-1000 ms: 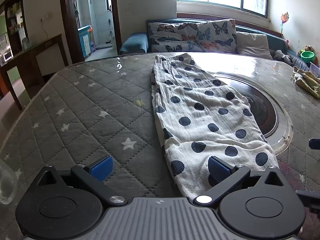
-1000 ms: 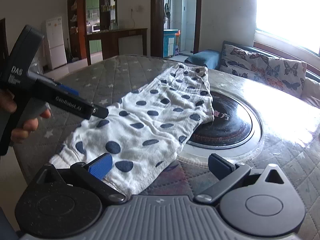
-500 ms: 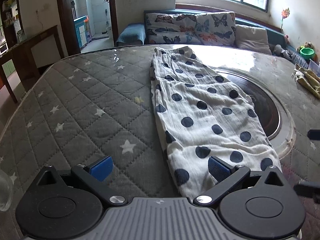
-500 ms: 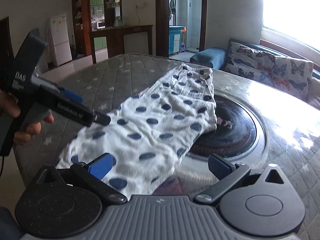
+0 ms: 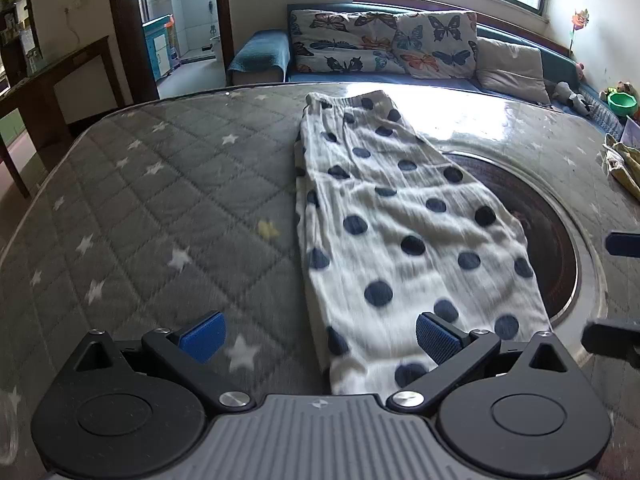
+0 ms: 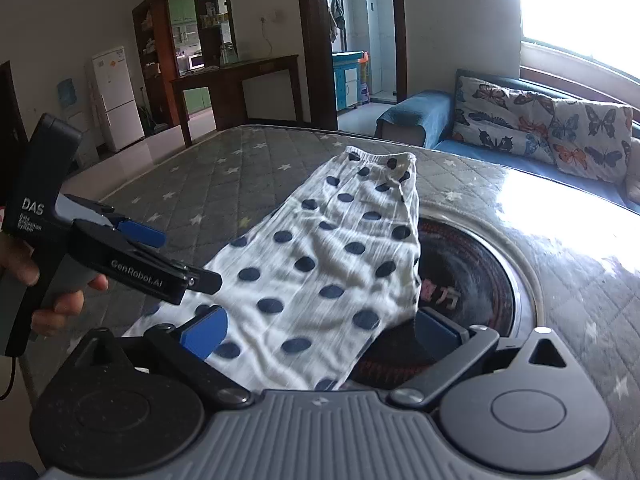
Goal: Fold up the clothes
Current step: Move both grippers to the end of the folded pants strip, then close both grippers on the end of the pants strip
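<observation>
Nearest: my left claw (image 5: 320, 332), spread wide and empty, over the near hem of the trousers (image 5: 400, 240). My right claw (image 6: 320, 332), likewise wide and empty, over the same hem. Trousers lie flat on the quilted tabletop (image 5: 160, 200), partly covering its dark round inset (image 5: 536, 216); waistband farthest.

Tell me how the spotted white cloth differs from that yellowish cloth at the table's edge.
The white garment with dark blue polka dots lies spread out long and flat mid-table, partly covering the dark round inset; the yellow-green cloth sits crumpled at the far right edge. The dotted one looks much larger, the yellow one plain. Both rest untouched on the grey quilted star-patterned table cover.
</observation>
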Available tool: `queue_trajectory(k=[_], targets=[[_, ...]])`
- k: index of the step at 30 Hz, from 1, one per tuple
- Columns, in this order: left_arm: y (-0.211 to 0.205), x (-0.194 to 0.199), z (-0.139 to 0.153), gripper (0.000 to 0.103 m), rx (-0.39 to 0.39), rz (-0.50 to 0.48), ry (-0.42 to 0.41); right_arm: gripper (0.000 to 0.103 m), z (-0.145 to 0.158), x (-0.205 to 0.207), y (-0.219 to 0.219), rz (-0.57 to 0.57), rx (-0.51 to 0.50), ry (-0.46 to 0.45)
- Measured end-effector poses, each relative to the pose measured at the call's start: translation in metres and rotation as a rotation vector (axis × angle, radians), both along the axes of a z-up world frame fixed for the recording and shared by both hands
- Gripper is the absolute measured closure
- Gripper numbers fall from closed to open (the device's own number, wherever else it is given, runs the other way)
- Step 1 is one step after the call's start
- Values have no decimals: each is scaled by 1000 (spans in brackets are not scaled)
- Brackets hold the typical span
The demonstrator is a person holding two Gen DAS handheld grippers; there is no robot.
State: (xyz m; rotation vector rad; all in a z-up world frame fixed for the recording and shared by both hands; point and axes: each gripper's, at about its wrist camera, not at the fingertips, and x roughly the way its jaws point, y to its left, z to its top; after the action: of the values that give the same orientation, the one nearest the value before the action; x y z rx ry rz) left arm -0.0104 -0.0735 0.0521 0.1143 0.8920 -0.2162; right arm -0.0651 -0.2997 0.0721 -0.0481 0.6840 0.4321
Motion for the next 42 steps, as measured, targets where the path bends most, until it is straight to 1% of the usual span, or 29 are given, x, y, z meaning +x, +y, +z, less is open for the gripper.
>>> queue_trajectory(k=[8,15,16,20,22,23,27,30,32,34,38,40,42], targets=[[-6,51,8,0,-21,15,10,13,0,73,-15,-23,62,58],[-19,110,16,0,-32,2,3,25,-3,139,-29,-47,118,108],[-21,119,16,0,-38,6,0,26,-4,150,-31,-51,130,111],[-27,159,17,0,-59,22,-12,28,-7,192,-35,-66,159,113],[-28,177,14,1,-83,32,-16,31,-9,212,-36,-67,175,117],[-29,186,13,1,-96,37,-17,33,-12,221,-36,-67,181,120],[-30,219,5,3,-104,54,-28,37,-27,258,-36,-67,201,134],[-31,239,-7,4,-127,54,-8,39,-38,279,-34,-68,208,148],[-30,251,-14,4,-148,57,8,45,-46,291,-33,-67,220,164],[-26,256,-15,4,-165,62,15,46,-53,302,-33,-62,230,176],[-24,265,-23,4,-177,43,19,49,-60,307,-33,-46,244,180],[-24,268,-26,8,-176,32,16,52,-62,308,-33,-38,251,181],[-24,269,-30,8,-168,19,7,53,-65,310,-33,-30,257,182]])
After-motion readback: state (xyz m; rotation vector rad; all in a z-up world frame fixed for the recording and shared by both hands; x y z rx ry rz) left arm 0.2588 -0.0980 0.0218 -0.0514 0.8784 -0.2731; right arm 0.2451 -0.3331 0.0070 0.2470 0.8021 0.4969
